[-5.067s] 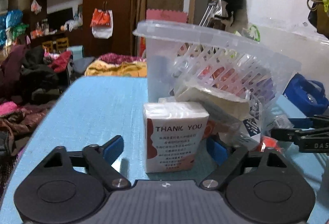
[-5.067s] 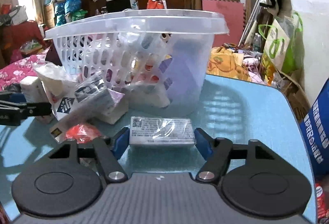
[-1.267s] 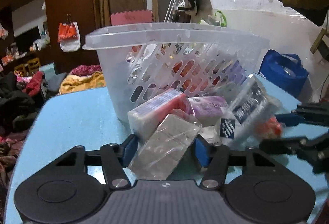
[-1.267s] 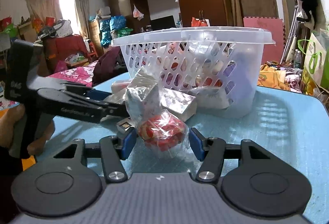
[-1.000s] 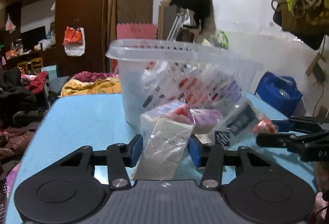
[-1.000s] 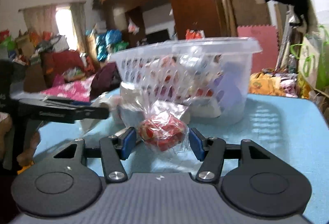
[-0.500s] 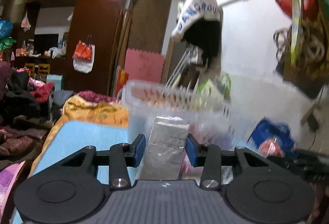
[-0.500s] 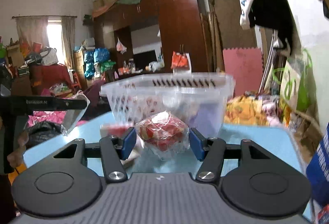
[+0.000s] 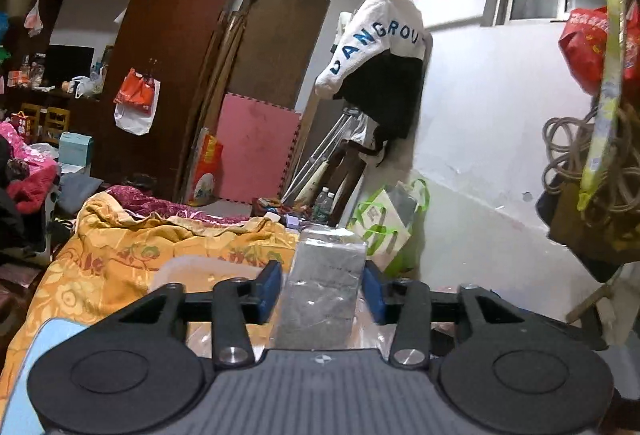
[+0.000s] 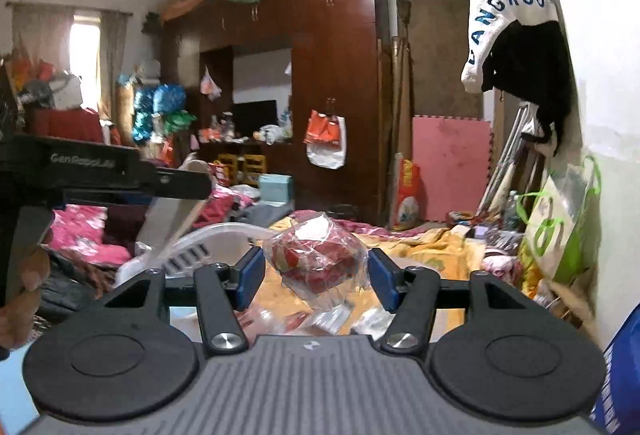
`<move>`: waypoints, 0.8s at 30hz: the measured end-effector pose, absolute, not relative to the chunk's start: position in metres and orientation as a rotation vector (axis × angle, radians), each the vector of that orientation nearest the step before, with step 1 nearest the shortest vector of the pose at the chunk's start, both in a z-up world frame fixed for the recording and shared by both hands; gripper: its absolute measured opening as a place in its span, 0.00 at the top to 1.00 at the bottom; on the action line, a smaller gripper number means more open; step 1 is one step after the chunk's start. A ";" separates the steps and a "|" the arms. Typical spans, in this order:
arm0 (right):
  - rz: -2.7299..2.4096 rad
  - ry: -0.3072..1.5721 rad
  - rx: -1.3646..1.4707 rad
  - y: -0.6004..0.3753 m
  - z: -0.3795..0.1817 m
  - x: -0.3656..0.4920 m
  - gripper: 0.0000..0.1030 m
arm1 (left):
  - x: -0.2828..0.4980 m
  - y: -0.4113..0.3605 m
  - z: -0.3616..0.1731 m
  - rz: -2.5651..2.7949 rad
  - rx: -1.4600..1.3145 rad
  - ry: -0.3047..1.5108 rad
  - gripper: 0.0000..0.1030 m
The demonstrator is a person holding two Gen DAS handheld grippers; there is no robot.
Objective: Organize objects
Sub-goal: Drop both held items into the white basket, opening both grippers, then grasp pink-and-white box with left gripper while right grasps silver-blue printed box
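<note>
Packet (image 9: 322, 287), silver-grey and wrapped in crinkly clear film, stands upright at lower centre of the left wrist view, a flat block w/ a squared top. Left gripper (image 9: 322, 291) has its jaws opening: blue pads sit just off each side of the packet, narrow gaps visible both sides. Beneath it, lower left of frame, the pale rim of the basket (image 9: 192, 269).

Right wrist view: red bundle (image 10: 318, 261) in loose, shiny cellophane at centre, lumpy and tilted, wrap flaring out to the right. Right gripper (image 10: 316, 277) jaws also opening; pads stand clear of the bundle w/ gaps either side. White slotted basket rim (image 10: 208, 241) shows centre-left below it, more wrapped items lying beneath. Left gripper's black body (image 10: 100, 171) crosses mid-left of frame, the grey packet (image 10: 168, 225) hanging under it.
</note>
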State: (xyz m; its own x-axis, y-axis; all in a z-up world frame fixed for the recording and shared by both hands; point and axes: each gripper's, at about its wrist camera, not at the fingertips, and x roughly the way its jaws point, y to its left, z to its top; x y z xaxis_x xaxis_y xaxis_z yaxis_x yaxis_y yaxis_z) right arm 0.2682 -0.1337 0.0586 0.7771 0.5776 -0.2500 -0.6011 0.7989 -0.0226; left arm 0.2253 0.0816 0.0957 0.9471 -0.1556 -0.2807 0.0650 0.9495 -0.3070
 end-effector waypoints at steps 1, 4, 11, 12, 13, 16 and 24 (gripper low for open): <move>0.635 0.249 -0.123 -0.129 0.056 0.272 0.16 | 0.232 0.081 0.092 -0.095 -0.291 0.327 0.27; 0.626 0.270 -0.153 -0.130 0.049 0.271 0.11 | 0.229 0.085 0.084 -0.063 -0.264 0.338 0.26; 0.706 0.269 -0.053 -0.183 0.021 0.211 0.00 | 0.128 0.088 0.056 -0.077 -0.183 0.241 0.07; 0.705 0.307 -0.065 -0.186 0.007 0.206 0.00 | 0.117 0.086 0.045 -0.075 -0.154 0.257 0.07; 0.701 0.332 -0.071 -0.186 -0.003 0.204 0.00 | 0.111 0.085 0.033 -0.077 -0.128 0.271 0.07; 0.688 0.459 -0.089 -0.182 -0.039 0.207 0.00 | 0.116 0.090 0.006 -0.074 -0.104 0.349 0.07; 0.657 0.588 -0.138 -0.155 -0.059 0.226 0.00 | 0.159 0.105 -0.018 -0.098 -0.133 0.509 0.11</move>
